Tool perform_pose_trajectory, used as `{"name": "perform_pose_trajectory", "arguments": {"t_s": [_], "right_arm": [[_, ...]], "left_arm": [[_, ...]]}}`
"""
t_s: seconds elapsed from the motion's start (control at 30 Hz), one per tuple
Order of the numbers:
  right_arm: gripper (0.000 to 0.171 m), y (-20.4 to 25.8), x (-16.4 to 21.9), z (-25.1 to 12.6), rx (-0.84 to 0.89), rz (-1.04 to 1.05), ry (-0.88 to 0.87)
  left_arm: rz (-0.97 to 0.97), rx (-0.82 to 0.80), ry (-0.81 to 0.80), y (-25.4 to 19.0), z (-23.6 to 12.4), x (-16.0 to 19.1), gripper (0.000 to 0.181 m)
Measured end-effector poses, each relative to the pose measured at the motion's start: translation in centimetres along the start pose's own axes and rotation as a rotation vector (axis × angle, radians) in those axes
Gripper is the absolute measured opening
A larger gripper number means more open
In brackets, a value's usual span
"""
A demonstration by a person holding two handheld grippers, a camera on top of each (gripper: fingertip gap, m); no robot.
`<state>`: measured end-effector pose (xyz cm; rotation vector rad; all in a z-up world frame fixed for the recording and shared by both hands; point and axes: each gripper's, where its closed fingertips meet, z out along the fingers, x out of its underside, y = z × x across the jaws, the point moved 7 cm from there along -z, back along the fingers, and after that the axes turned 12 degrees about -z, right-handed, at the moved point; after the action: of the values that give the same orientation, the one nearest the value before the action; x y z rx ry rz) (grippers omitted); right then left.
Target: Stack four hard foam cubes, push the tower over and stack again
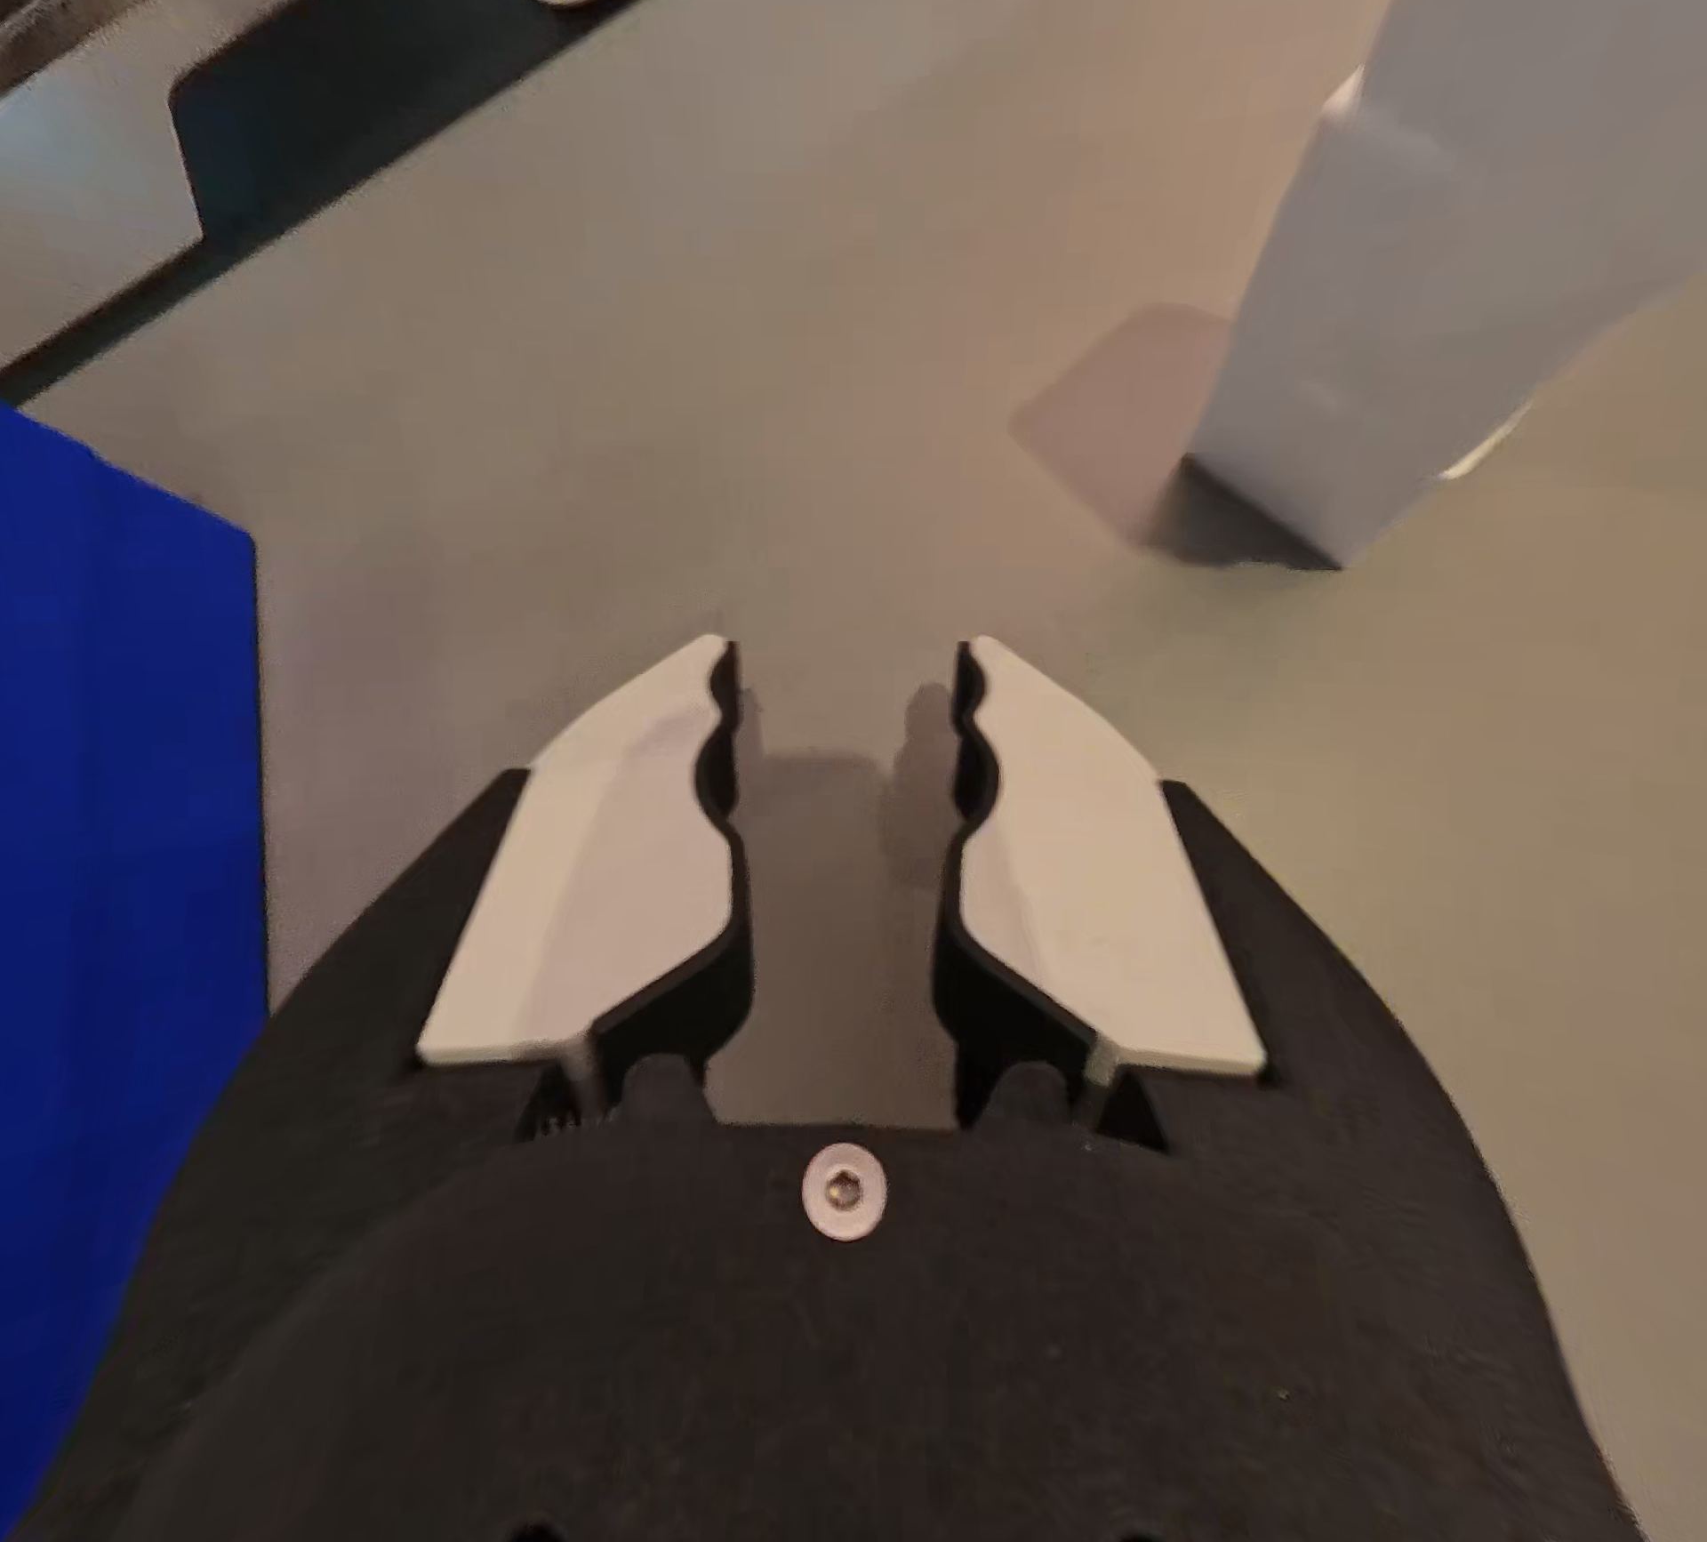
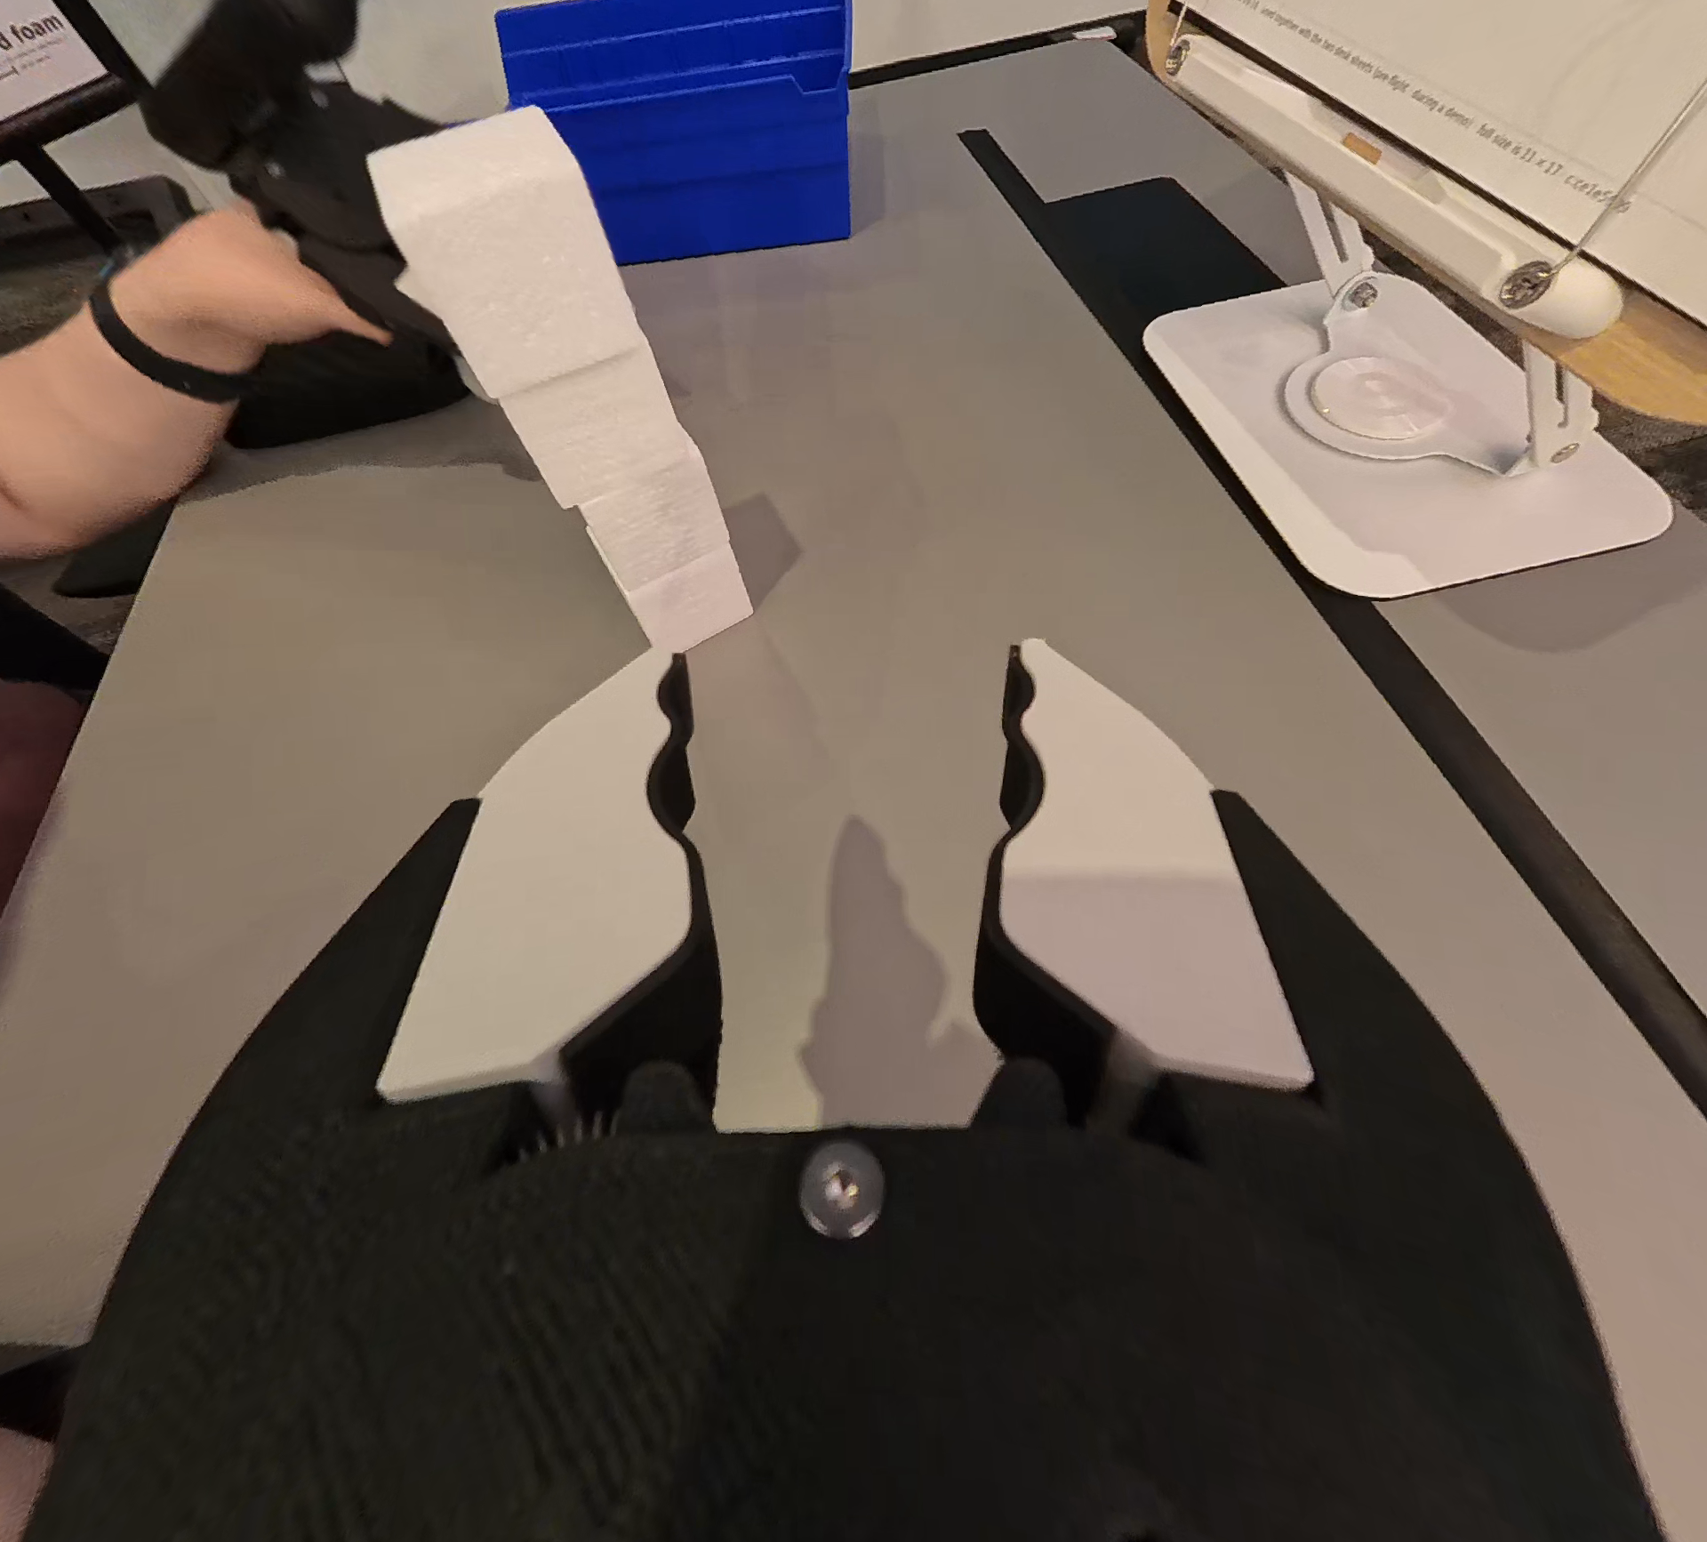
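A tower of several white foam cubes (image 2: pixel 573 370) stands on the grey table (image 2: pixel 924 435), its cubes slightly offset so it looks tilted to the left. My right gripper (image 2: pixel 845 652) is open and empty, low over the table, with the tower's base just ahead of its left fingertip. In the left wrist view the tower (image 1: pixel 1459 250) rises ahead and to the right of my left gripper (image 1: pixel 845 648), apart from it. That gripper is open and empty. In the right wrist view its black body (image 2: pixel 305 204), held by a hand, shows behind the tower, with its fingertips hidden.
A blue bin (image 2: pixel 702 112) stands at the back of the table; it also shows at the left edge of the left wrist view (image 1: pixel 111 758). A white document stand (image 2: pixel 1404 426) sits on the right. A dark gap (image 2: pixel 1155 241) runs between two table tops. Spacing between my two grippers at the tips: around 30 cm.
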<state>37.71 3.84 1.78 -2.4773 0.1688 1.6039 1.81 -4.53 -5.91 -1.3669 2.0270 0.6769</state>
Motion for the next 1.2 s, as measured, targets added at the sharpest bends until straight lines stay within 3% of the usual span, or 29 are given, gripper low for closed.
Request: {"name": "perform_pose_trajectory", "arguments": {"t_s": [0.1, 0.2, 0.33, 0.77, 0.93, 1.2], "right_arm": [[0.066, 0.0, 0.3, -0.1, -0.006, 0.019, -0.001], [0.066, -0.2, 0.7, -0.3, -0.001, 0.024, 0.013], [0.066, -0.2, 0.7, -0.4, -0.004, 0.027, 0.009], [0.066, -0.1, 1.5, -0.1, -0.019, 0.043, 0.056], [0.066, 0.3, 1.2, -0.6, -0.046, 0.022, 0.020], [0.066, 0.3, 1.0, -3.8, 0.053, 0.018, 0.022]], "left_arm": [[-0.036, -0.083, -0.001, -0.2, 1.5, 0.7, 0.000], [-0.044, -0.104, 0.040, -1.0, 2.2, 0.8, 0.000], [-0.035, -0.147, -0.034, -1.6, 1.7, -0.2, 0.000], [-0.095, -0.072, -0.022, -3.0, 2.0, -0.6, 0.000], [-0.002, -0.068, -0.051, -5.8, 2.3, -3.2, 0.000], [0.160, -0.018, -0.108, -12.1, 2.4, -9.3, 0.000]]}}
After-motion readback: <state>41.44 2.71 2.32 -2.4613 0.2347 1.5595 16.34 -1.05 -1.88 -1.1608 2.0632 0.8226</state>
